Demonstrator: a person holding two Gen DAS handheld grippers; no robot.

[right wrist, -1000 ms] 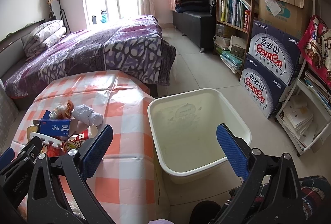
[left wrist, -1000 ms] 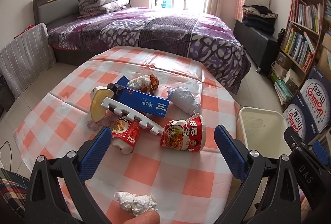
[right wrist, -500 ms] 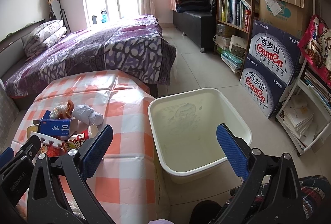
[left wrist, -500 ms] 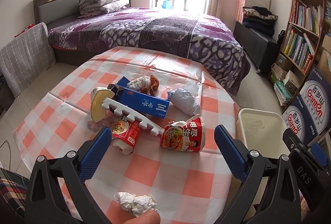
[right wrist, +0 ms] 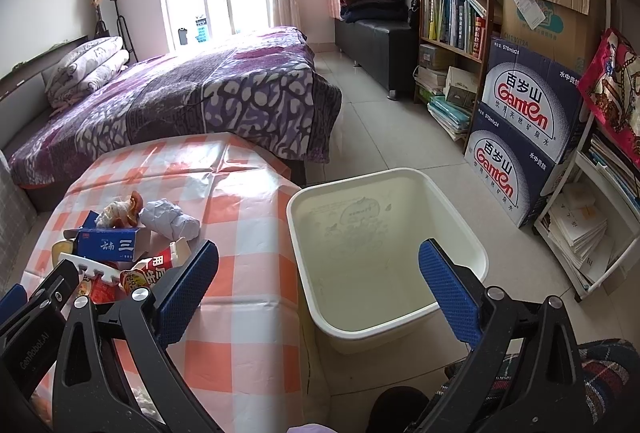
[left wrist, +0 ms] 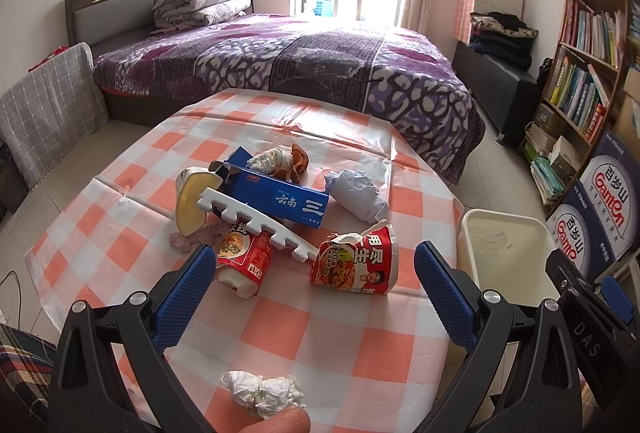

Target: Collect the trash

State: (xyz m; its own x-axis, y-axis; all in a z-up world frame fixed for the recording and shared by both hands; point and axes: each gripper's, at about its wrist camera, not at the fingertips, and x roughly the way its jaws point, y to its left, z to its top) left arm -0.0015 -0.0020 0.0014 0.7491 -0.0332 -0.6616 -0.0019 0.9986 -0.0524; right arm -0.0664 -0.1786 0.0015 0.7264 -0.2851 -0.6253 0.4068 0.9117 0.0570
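Left wrist view: the trash is heaped at the middle of the checkered counter [left wrist: 360, 345]. A red noodle cup [left wrist: 358, 265] lies on its side at about one o'clock from the left gripper [left wrist: 308, 281], a second red cup [left wrist: 244, 259] at eleven o'clock. Behind them a white notched foam strip [left wrist: 256, 223] is propped across a blue carton [left wrist: 280, 197], with a yellow-lidded cup [left wrist: 190, 201] at ten o'clock and a grey paper ball [left wrist: 356, 193] at one o'clock. A crumpled white tissue [left wrist: 262, 391] sits at six o'clock, nearest the camera. The left jaws are spread wide and nothing is held.

Right wrist view: the right gripper [right wrist: 316, 281] hangs above the cream bin [right wrist: 400, 325] on the floor at three o'clock of the counter; its jaws are likewise wide open and empty.

A first pick is judged to be due. The side-lying cup would best be straddled across its crushed body and closed on gently, so that the foam strip resting nearby is not dragged along. The bin is near, so a short carry should suffice.
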